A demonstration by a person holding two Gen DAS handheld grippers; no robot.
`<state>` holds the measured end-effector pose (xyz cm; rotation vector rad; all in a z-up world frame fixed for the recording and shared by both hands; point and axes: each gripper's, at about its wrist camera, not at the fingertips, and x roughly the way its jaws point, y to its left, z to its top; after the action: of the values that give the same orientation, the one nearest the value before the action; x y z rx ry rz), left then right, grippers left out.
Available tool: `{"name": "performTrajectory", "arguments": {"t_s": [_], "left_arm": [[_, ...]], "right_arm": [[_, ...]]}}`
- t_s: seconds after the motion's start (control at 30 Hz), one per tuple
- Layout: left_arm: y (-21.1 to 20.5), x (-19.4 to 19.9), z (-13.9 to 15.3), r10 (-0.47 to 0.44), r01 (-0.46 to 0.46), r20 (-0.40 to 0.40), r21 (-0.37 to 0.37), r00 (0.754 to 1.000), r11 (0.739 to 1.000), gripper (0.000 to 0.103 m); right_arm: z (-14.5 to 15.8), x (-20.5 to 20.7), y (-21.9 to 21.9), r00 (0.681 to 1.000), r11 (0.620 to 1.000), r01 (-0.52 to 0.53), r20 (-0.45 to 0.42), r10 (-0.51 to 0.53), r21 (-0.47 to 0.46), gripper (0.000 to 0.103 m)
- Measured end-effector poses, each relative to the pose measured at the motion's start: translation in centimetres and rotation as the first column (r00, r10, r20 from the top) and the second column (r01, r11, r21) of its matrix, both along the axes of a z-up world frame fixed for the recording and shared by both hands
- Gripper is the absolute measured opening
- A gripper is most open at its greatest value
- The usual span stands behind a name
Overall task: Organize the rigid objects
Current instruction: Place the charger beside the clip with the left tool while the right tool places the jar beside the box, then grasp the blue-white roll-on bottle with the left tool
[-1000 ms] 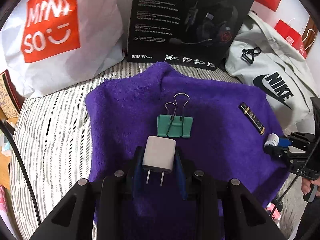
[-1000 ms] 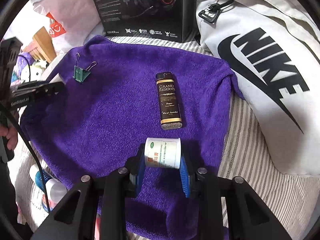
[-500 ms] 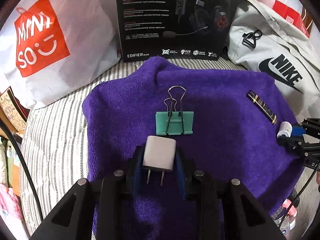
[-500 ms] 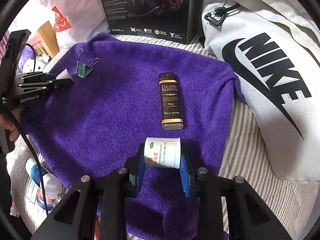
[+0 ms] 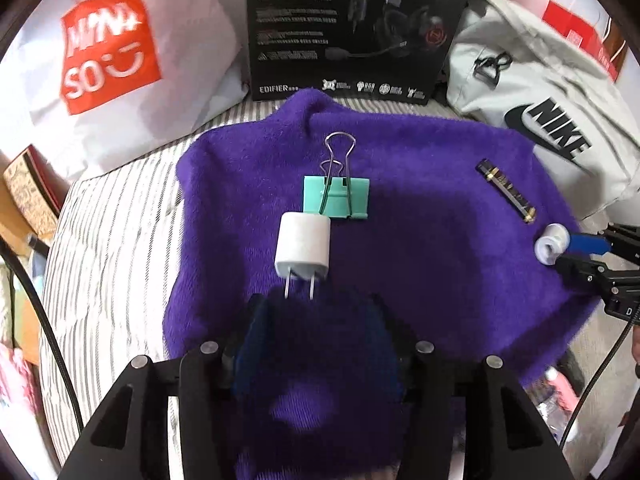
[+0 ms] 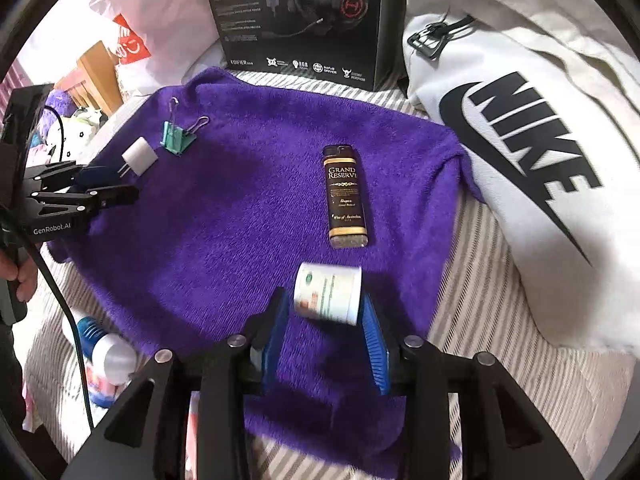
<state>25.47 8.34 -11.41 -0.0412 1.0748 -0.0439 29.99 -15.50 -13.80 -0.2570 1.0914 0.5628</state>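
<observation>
A purple towel point(image 5: 420, 240) lies on the striped bed. On it are a green binder clip point(image 5: 336, 196), a white plug adapter point(image 5: 304, 248) just in front of it, and a dark lighter point(image 5: 506, 192). My left gripper point(image 5: 316, 312) is open, and the adapter lies just beyond its fingertips. In the right wrist view my right gripper point(image 6: 324, 316) is open around a small white jar point(image 6: 328, 292), which looks loose between the blue pads, below the lighter point(image 6: 346, 196). The clip point(image 6: 176, 138) and adapter point(image 6: 138, 158) show at the left.
A black headset box point(image 5: 352, 28), a white Miniso bag point(image 5: 108, 52) and a grey Nike bag point(image 5: 540, 100) line the far side. Bottles point(image 6: 104, 356) lie off the towel's near left edge in the right wrist view.
Both grippers opened. The left let go of the plug adapter and drew back from it. The right released the white jar, which now sits tilted between its pads.
</observation>
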Motion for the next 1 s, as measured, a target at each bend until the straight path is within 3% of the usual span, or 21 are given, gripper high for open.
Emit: {"name": "performTrajectory", "arguments": {"t_s": [0.17, 0.27, 0.47, 0.57, 0.77, 1.0], "left_arm": [[-0.1, -2.7, 1.6, 0.01, -0.009, 0.032, -0.041, 0.999, 0.999, 0.049], [-1.0, -4.8, 2.4, 0.0, 0.002, 0.05, -0.051, 0.999, 0.999, 0.05], [-3.3, -9.1, 2.8, -0.001, 0.007, 0.052, -0.113, 0.999, 0.994, 0.067], [-4.5, -10.6, 2.2, 0.022, -0.017, 0.036, -0.127, 0.999, 0.992, 0.069], [-6.1, -11.0, 0.8, 0.085, -0.087, -0.02, -0.155, 0.996, 0.984, 0.069], [-8.0, -10.0, 0.2, 0.122, -0.127, -0.048, -0.101, 0.991, 0.987, 0.076]], "right_arm": [[2.1, -2.1, -1.4, 0.999, 0.999, 0.027, 0.017, -0.028, 0.029, 0.039], [3.3, -3.5, -2.1, 0.998, 0.998, 0.044, 0.035, -0.046, 0.044, 0.048], [4.8, -7.4, -4.0, 0.994, 0.992, 0.094, 0.05, -0.098, 0.078, 0.049], [4.9, -9.7, -4.9, 0.993, 0.989, 0.109, 0.041, -0.113, 0.098, 0.05], [3.9, -13.7, -7.1, 0.989, 0.978, 0.144, -0.003, -0.145, 0.15, 0.05], [3.0, -16.1, -9.3, 0.987, 0.97, 0.163, -0.039, -0.158, 0.183, 0.05]]}}
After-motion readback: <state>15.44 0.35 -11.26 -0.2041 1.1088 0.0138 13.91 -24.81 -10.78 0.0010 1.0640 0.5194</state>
